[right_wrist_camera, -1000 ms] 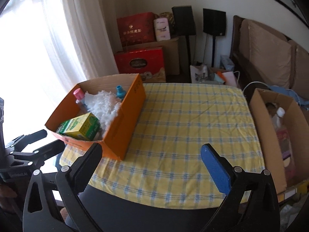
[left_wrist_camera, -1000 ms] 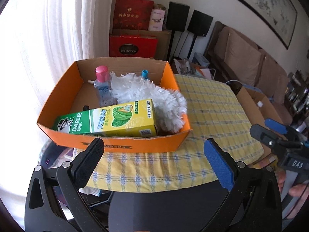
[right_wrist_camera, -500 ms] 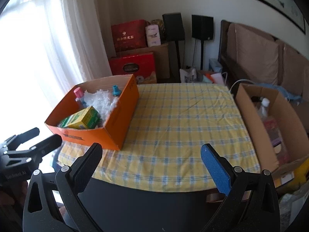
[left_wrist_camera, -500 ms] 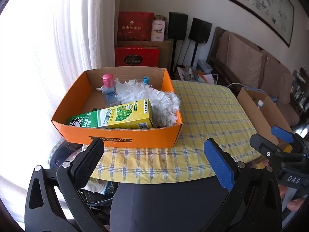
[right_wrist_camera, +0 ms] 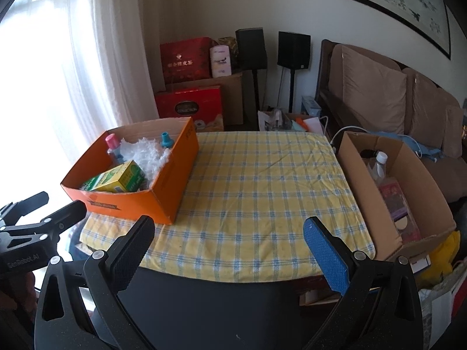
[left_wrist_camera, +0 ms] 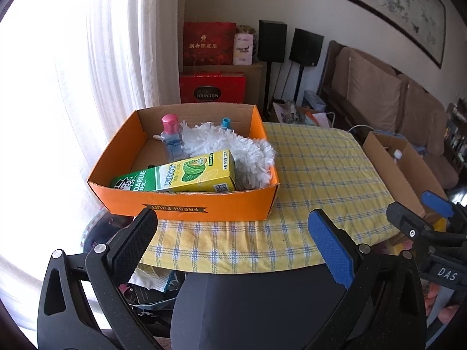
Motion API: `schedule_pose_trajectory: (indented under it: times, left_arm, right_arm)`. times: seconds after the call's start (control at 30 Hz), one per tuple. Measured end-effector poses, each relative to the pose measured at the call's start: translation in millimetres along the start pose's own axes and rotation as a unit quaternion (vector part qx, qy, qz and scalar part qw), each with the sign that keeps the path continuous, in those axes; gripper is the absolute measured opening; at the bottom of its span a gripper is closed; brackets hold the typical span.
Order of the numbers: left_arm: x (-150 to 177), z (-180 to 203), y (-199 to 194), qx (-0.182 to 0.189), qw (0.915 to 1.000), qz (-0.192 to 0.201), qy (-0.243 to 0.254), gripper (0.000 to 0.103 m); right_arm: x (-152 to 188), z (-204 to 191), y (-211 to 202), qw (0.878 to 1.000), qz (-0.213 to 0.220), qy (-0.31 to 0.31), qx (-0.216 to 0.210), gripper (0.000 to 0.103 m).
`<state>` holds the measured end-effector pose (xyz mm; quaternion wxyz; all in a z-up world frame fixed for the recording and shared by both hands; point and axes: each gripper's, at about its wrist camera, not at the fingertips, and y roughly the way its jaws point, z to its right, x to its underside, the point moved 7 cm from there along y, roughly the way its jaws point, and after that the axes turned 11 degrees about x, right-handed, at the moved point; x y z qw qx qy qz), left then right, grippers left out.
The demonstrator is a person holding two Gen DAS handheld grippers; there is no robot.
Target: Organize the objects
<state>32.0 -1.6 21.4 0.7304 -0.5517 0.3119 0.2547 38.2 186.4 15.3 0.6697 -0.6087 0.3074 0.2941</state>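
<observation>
The toothpaste carton (left_wrist_camera: 178, 176), pink-capped bottle (left_wrist_camera: 170, 134) and white duster (left_wrist_camera: 233, 151) are gathered inside the orange box (left_wrist_camera: 186, 204), seemingly for tidiness, while both the left gripper (left_wrist_camera: 233, 230) and right gripper (right_wrist_camera: 229, 233) are held short of that box, jaws spread and empty.

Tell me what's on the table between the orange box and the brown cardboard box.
Only bare checked tablecloth lies between the orange box and the brown cardboard box, shown clearest in the right wrist view.
</observation>
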Motion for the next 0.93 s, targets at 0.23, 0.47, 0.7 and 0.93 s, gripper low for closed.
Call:
schedule_pose_trajectory:
  times: [0.23, 0.47, 0.7, 0.93]
  left_arm:
    - [-2.3, 2.8, 0.2, 0.000, 1.0000, 0.000, 0.006, 0.103]
    - [-3.5, -1.1, 0.5, -0.006, 1.0000, 0.002, 0.003, 0.103]
    - [-3.2, -5.5, 1.8, -0.012, 0.9999, 0.002, 0.001, 0.103]
    - [-4.7, -6.8, 0.4, -0.024, 0.9997, 0.006, 0.004, 0.103]
  right_arm:
    - [0.3, -0.1, 1.1, 1.000, -0.001, 0.004, 0.007, 0.103]
    - [-1.2, 1.5, 1.7, 1.000, -0.001, 0.010, 0.007, 0.103]
    - [-2.1, 2.1, 1.4, 1.000, 0.000, 0.012, 0.013, 0.103]
    - [-1.5, 2.2, 2.7, 1.000, -0.003, 0.012, 0.012, 0.103]
